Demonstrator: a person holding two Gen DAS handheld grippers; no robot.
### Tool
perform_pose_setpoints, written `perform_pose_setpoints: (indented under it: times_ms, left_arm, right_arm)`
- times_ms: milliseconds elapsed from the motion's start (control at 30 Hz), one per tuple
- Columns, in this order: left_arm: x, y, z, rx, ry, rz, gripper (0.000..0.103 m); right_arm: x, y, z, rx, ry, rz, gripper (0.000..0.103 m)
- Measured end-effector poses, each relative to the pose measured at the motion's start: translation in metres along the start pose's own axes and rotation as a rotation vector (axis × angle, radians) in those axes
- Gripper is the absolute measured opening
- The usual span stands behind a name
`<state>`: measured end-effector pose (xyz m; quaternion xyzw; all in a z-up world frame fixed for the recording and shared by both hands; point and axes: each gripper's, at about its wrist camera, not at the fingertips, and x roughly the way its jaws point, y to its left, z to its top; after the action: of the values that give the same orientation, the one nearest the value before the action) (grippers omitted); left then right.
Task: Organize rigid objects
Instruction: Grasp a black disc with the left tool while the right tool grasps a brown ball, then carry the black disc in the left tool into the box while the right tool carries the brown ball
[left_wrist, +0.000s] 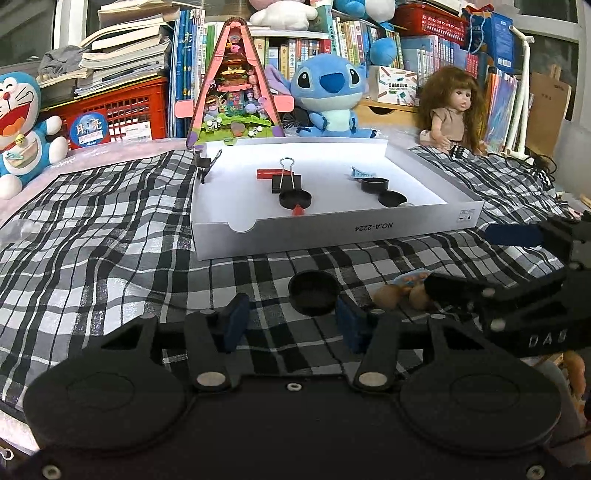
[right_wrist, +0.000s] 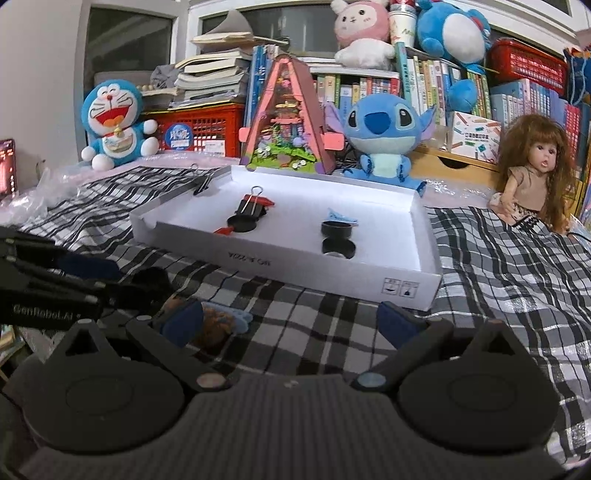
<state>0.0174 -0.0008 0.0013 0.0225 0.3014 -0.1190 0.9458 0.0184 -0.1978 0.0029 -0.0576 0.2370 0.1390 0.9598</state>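
left tool (left_wrist: 291, 319) low over the checked cloth (left_wrist: 110, 229), pointing toward the white box tray (left_wrist: 332, 236); fingers spread fairly wide, nothing held. a black round cap (left_wrist: 313, 291) lies on the cloth just ahead of the tips, nearer the right-hand blue pad (left_wrist: 349, 321) and partly overlapped by it in view; cannot tell if they touch.

right tool (right_wrist: 291, 321) also low and level over the cloth, aimed at the tray's near right corner; fingers wide apart, nothing between the pads. just ahead of its left-side pad (right_wrist: 184, 319) lies a small brown and light-blue object (right_wrist: 221, 321) (blurred, kind unclear). seen from the left wrist camera, the right tool comes in from the right edge with its tips over that same brown item (left_wrist: 402, 293).

inside the tray: a binder clip with silver handles (left_wrist: 286, 177) lying over a red piece (left_wrist: 267, 172), a shallow black cap (left_wrist: 295, 199) with a small red bit (left_wrist: 298, 211) at its near edge, a light-blue hair clip (left_wrist: 364, 172), two more black caps (left_wrist: 375, 184) (left_wrist: 390, 199) in a row toward the near right. another black binder clip (left_wrist: 207, 162) is clamped on the tray's far left wall.

behind the tray: doraemon plush (left_wrist: 22, 125), triangular miniature house (left_wrist: 236, 85), stitch plush (left_wrist: 327, 96), long-haired doll (left_wrist: 456, 110), bookshelf (left_wrist: 332, 40).
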Motion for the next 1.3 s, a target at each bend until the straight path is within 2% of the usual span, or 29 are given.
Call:
perform_pose_setpoints:
  times_ms: [100,367,433,467,500,533,600,933,1300]
  left_arm:
    - [0.000,0.000,0.000,-0.003,-0.006,0.000,0.050]
    - [0.005,-0.005,0.003,-0.006,-0.010,-0.020,0.050]
    - [0.009,-0.007,0.003,-0.006,-0.008,-0.021,0.047]
    - [0.011,-0.008,0.003,-0.002,-0.004,-0.011,0.035]
    - [0.013,-0.009,0.003,0.004,-0.008,0.009,0.030]
    - [0.014,-0.011,0.003,0.008,-0.014,0.025,0.030]
    - [0.015,-0.011,0.004,-0.007,-0.015,0.024,0.030]
    - [0.004,-0.010,0.005,-0.008,-0.038,0.016,0.030]
    - [-0.012,-0.007,0.023,-0.014,-0.088,0.019,0.030]
  right_arm:
    - [-0.003,0.006,-0.002,-0.022,-0.002,0.005,0.102]
    - [-0.017,0.028,-0.008,-0.112,-0.021,0.058,0.076]
    - [-0.016,0.034,-0.010,-0.134,-0.018,0.073,0.066]
    - [-0.016,0.037,-0.010,-0.136,-0.017,0.080,0.060]
    - [-0.014,0.039,-0.010,-0.135,-0.011,0.083,0.049]
    - [-0.013,0.040,-0.011,-0.131,-0.005,0.086,0.035]
    - [-0.009,0.041,-0.011,-0.110,0.016,0.104,0.025]
    - [-0.015,0.033,-0.006,-0.050,-0.012,0.092,0.025]
    - [-0.015,0.015,0.008,0.004,-0.029,0.043,0.025]
